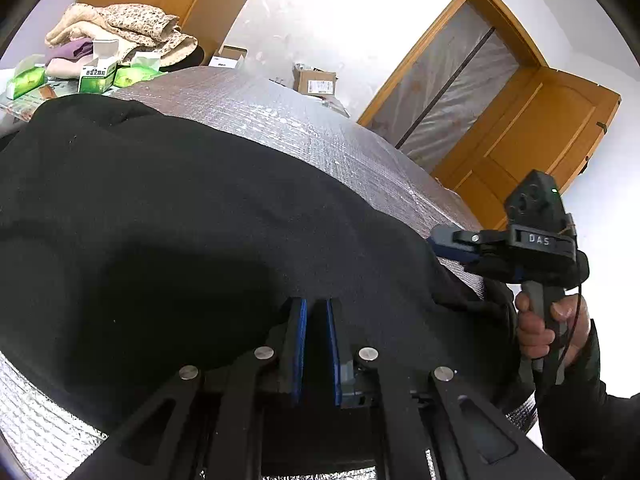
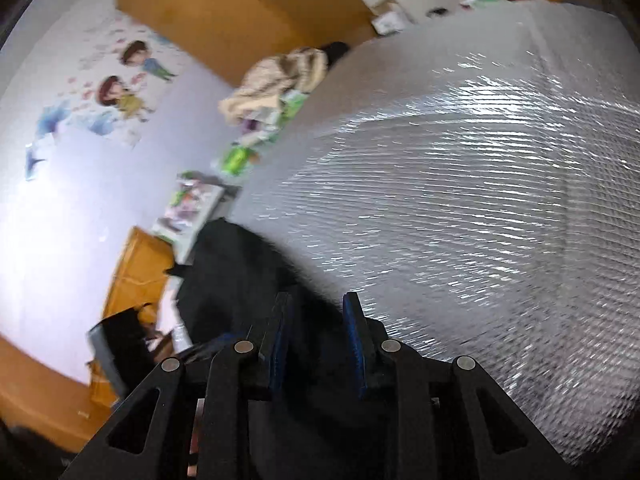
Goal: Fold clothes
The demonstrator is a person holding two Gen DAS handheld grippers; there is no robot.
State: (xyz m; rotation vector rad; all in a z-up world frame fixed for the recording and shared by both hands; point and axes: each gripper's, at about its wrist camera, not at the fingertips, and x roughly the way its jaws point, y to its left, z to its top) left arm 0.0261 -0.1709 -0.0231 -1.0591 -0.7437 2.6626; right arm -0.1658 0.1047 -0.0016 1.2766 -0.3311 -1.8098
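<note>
On silver mat (image 1: 304, 120): black garment (image 1: 180, 208) pinched in left tool (image 1: 316, 304); right tool (image 2: 318, 304) spread.

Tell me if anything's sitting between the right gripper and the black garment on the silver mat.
Nothing visible does. The right gripper is already at the black garment's edge, dark cloth lying between its parted fingers. The silver mat beyond is bare; tissue packs sit at the far end.

Your garment (image 1: 192, 216) lies on the foil sheet (image 1: 304, 120); behind the garment, at the sheet's far edge, sit tissue packs (image 1: 98, 74), with piled clothes (image 1: 120, 28) behind those.
</note>
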